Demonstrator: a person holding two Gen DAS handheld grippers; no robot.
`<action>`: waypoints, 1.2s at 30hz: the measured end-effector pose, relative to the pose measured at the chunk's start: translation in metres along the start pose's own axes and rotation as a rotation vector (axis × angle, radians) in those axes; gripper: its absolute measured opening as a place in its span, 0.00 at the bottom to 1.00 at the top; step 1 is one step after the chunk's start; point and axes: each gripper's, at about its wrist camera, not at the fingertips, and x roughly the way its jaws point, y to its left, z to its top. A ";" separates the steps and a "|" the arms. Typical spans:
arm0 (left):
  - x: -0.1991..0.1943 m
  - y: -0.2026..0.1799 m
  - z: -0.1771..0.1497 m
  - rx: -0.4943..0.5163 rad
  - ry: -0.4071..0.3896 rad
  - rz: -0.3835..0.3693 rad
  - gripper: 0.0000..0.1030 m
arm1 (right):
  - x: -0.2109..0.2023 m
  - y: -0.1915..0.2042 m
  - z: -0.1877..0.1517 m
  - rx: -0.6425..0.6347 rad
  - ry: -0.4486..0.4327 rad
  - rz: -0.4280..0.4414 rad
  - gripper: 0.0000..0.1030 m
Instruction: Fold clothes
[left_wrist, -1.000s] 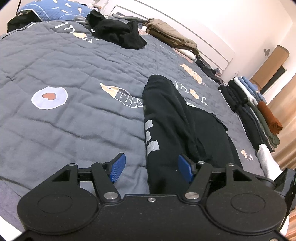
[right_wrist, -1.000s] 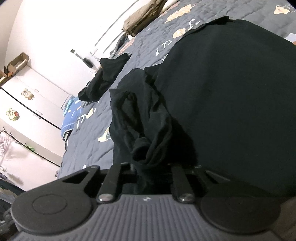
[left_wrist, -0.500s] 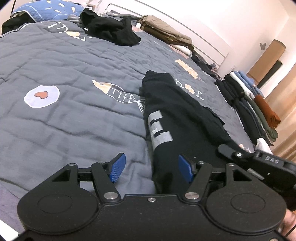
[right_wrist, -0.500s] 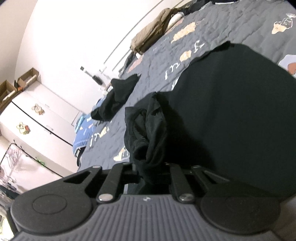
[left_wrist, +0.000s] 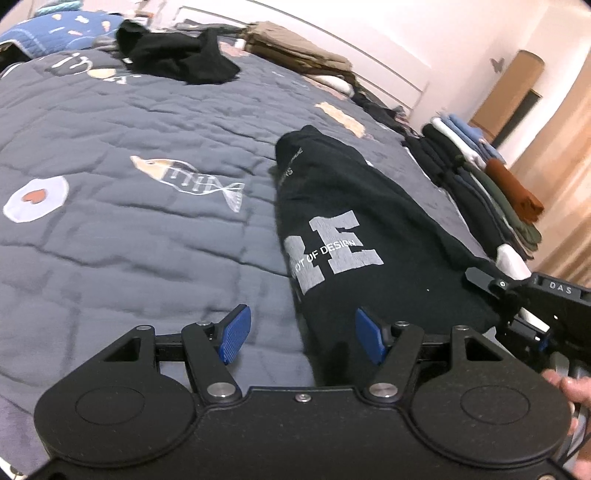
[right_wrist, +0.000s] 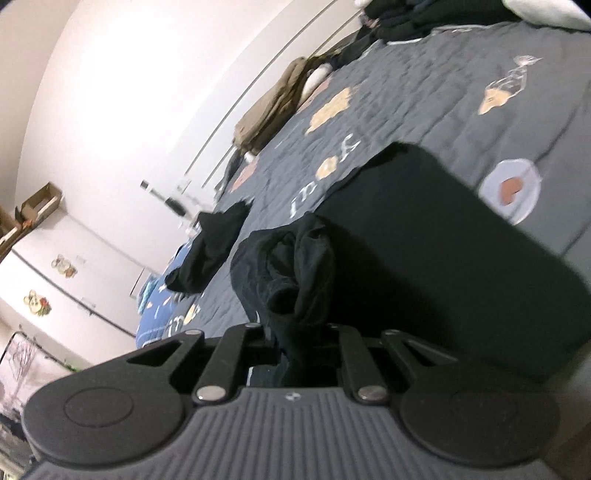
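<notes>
Grey quilted bed (left_wrist: 110, 236) carries everything. Black sweatshirt (left_wrist: 354, 229) lies across it from centre toward 4 o'clock, grey lettering up. Stack of folded clothes (left_wrist: 491, 184) at 2 o'clock, loose black garment (left_wrist: 177, 62) at 11 o'clock. Left gripper (left_wrist: 301, 336): jaws wide apart, holding nothing, right pad over the sweatshirt's near edge. Right gripper (right_wrist: 295, 332): jaws clamped on a bunched fold of the sweatshirt (right_wrist: 295, 273).

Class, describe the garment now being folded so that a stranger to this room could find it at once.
Start at the grey quilt covering the bed. Right of its fish-skeleton picture lies a long black sweatshirt. Unlike the plain crumpled black garment farther up the bed, it bears big grey block letters.
</notes>
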 end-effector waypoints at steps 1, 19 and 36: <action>0.002 -0.004 -0.001 0.010 0.003 -0.005 0.61 | -0.003 -0.003 0.002 0.005 -0.008 -0.006 0.10; 0.005 -0.088 -0.053 0.562 0.003 -0.065 0.68 | -0.044 -0.052 0.024 0.044 -0.071 -0.074 0.10; 0.020 -0.107 -0.103 1.102 -0.120 0.246 0.67 | -0.062 -0.056 0.022 0.037 -0.094 -0.140 0.09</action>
